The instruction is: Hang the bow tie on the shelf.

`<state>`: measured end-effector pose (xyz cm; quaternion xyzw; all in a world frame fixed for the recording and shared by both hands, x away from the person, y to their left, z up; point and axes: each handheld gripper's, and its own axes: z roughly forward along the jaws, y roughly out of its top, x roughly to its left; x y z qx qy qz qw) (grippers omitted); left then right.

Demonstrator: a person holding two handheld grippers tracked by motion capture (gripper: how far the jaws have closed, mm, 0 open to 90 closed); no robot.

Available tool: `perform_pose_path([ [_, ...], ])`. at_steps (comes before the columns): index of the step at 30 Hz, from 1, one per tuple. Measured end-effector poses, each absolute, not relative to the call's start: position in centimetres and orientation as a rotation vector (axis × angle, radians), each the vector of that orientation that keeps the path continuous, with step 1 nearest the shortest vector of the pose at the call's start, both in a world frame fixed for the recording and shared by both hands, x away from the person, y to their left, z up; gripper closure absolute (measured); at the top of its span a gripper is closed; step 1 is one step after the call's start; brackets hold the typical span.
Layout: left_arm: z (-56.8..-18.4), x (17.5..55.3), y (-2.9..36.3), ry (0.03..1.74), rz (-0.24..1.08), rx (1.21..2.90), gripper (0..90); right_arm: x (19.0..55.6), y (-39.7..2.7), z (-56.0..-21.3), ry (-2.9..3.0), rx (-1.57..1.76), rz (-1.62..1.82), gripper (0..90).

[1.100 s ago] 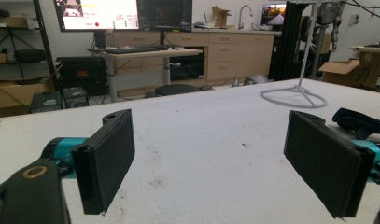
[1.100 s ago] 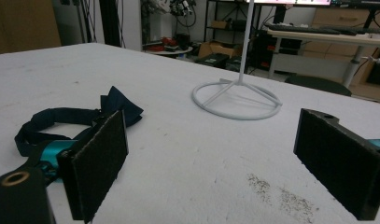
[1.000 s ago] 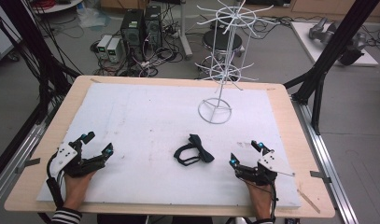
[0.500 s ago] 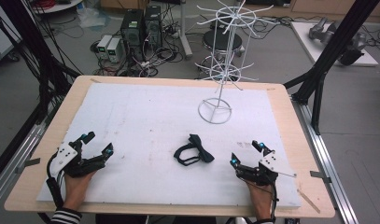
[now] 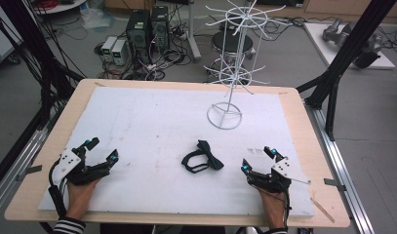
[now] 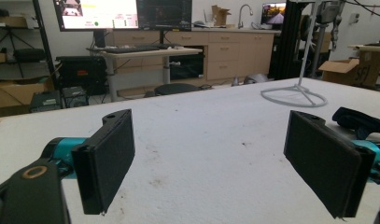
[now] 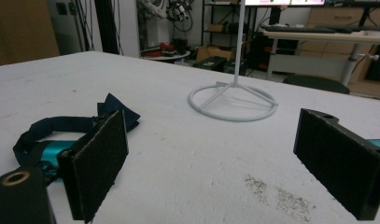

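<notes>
Your left hand-held gripper (image 5: 99, 149) and right hand-held gripper (image 5: 257, 160) both rest wide open on the worktop (image 5: 152, 122), exactly as a second ago. Nothing's begun: the bow tie (image 5: 202, 157) lies untouched between them, nearer your right, before the wire stand (image 5: 231, 73).

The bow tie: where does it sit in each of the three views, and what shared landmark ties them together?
High view: bow tie lies mid-table, between the two grippers.
Left gripper view: at the far right edge, above the right jaw.
Right gripper view: at the left, partly behind the left jaw.
Shared landmark: the white wire stand's round base.
</notes>
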<state>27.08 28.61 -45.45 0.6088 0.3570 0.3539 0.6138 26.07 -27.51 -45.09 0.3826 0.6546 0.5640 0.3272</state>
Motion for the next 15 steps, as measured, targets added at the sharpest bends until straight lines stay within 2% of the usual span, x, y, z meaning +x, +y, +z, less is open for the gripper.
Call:
perform_pose_path([
  [6,-45.4,27.1,28.6,0.824,0.815,1.407,16.7,26.3,-27.3,-44.9,1.752,0.994,1.460,9.0],
  [15,-45.4,27.1,28.6,0.825,0.815,1.410,16.7,26.8,-25.2,-42.3,1.886,0.956,1.402,9.0],
])
